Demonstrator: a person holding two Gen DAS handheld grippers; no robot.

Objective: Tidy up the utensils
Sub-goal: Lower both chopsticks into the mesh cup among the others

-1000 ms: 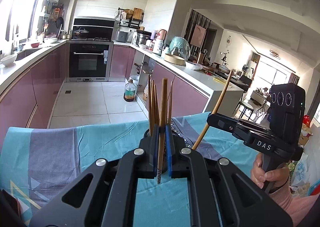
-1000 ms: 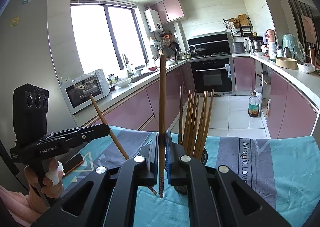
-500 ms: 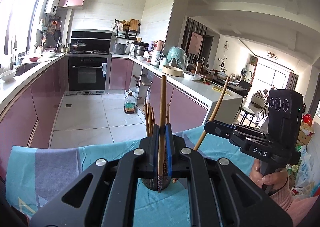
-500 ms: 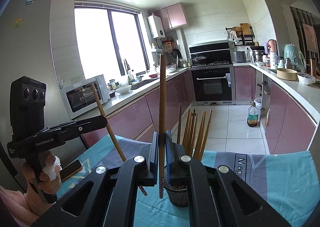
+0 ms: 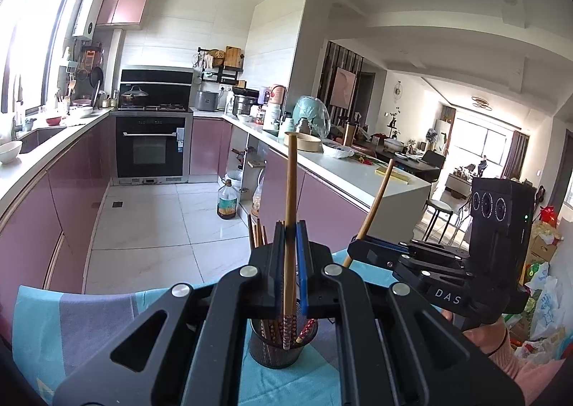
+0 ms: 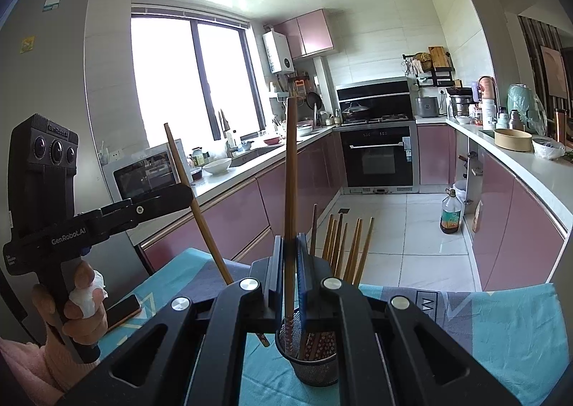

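Observation:
A black mesh cup [image 5: 277, 348] [image 6: 311, 366] stands on the blue cloth and holds several wooden chopsticks [image 6: 352, 248]. My left gripper [image 5: 289, 262] is shut on one upright chopstick [image 5: 290, 191] whose patterned tip hangs at the cup's mouth. My right gripper [image 6: 288, 270] is shut on another upright chopstick [image 6: 290, 169] whose tip is inside the cup's rim. Each gripper shows in the other's view, the right one [image 5: 361, 248] and the left one [image 6: 182, 194], both holding tilted chopsticks.
The table has a blue and grey cloth [image 6: 501, 327] [image 5: 71, 327]. A phone [image 6: 121, 309] lies at its left edge. Pink kitchen cabinets [image 5: 71, 198], an oven [image 5: 152, 151] and a tiled floor lie beyond the table.
Both grippers have risen and tilted, so the cup has come into view below the jaws. Both chopstick tips now hang at the cup's mouth.

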